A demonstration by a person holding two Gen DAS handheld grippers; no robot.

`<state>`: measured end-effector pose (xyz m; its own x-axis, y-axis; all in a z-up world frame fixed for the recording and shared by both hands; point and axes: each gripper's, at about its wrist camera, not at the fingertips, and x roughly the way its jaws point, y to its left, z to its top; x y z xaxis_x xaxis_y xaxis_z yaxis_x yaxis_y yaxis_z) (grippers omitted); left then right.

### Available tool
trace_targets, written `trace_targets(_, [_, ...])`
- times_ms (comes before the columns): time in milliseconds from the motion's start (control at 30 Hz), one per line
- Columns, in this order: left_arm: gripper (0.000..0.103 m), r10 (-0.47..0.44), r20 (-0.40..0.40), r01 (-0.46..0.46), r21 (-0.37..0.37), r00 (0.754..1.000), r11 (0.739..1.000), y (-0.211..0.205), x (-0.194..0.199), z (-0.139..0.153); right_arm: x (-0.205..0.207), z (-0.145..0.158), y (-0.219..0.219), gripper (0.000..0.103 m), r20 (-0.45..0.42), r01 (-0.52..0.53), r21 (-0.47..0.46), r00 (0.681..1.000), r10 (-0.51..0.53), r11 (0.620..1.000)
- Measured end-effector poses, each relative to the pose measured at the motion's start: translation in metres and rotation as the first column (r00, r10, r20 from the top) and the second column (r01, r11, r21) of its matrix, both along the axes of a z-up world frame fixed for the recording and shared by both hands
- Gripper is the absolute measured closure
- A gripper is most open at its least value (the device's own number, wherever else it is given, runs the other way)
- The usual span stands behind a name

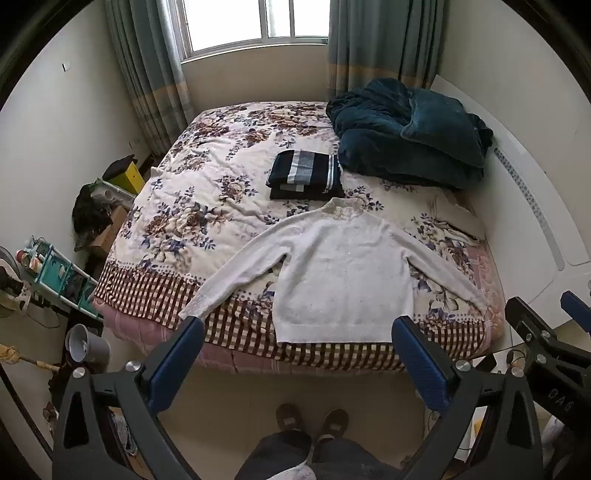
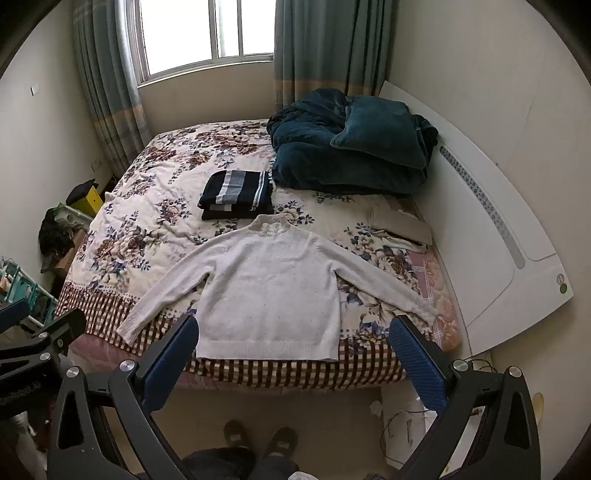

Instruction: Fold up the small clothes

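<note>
While the person is standing at the foot of the bed [image 1: 229,173], both pairs of tongs are hovering above the floor, short of the mattress edge. The left tongs [image 1: 297,363] are standing wide apart and gripping nothing. The right tongs [image 2: 293,363] are likewise spread wide and carrying nothing. Each pair is showing blue pads on black arms.

A white sweater [image 1: 343,266] is lying flat on the floral bedspread, front up, with its hem near the checked border at the foot edge. Its collar is pointing toward the window [image 1: 255,22]. Both sleeves are spreading outward and down toward the foot of the bed; the cuff on the window view's left is reaching the checked border.

A folded dark garment with pale stripes [image 1: 304,175] is resting just beyond the collar, apart from the sweater. A heap of dark teal bedding [image 1: 410,133] is sitting at the far right, against the white headboard [image 1: 532,206].

The person's two slippered feet [image 1: 312,424] are standing on the floor between the tongs.
</note>
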<state>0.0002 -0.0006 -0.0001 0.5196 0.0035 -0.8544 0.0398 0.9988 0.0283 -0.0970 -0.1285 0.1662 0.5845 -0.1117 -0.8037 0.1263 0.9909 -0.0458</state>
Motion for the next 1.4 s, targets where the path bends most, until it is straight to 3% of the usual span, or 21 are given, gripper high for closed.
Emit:
trace_targets(467, [0.000, -0.001, 0.004, 0.001, -0.007, 1.000, 1.000, -0.004, 0.005, -0.007, 0.000, 0.002, -0.001, 0.000, 0.004, 0.005, -0.007, 1.000, -0.005, 1.000])
trace_targets(700, [0.000, 0.004, 0.018, -0.004, -0.009, 1.000, 1.000, -0.007, 0.000, 0.007, 0.000, 0.004, 0.001, 0.000, 0.003, 0.000, -0.005, 1.000, 0.000, 1.000])
trace_targets(1400, [0.000, 0.004, 0.023, -0.004, -0.018, 1.000, 1.000, -0.006, 0.002, 0.014, -0.001, 0.010, 0.004, 0.000, 0.003, -0.001, 0.005, 1.000, 0.001, 1.000])
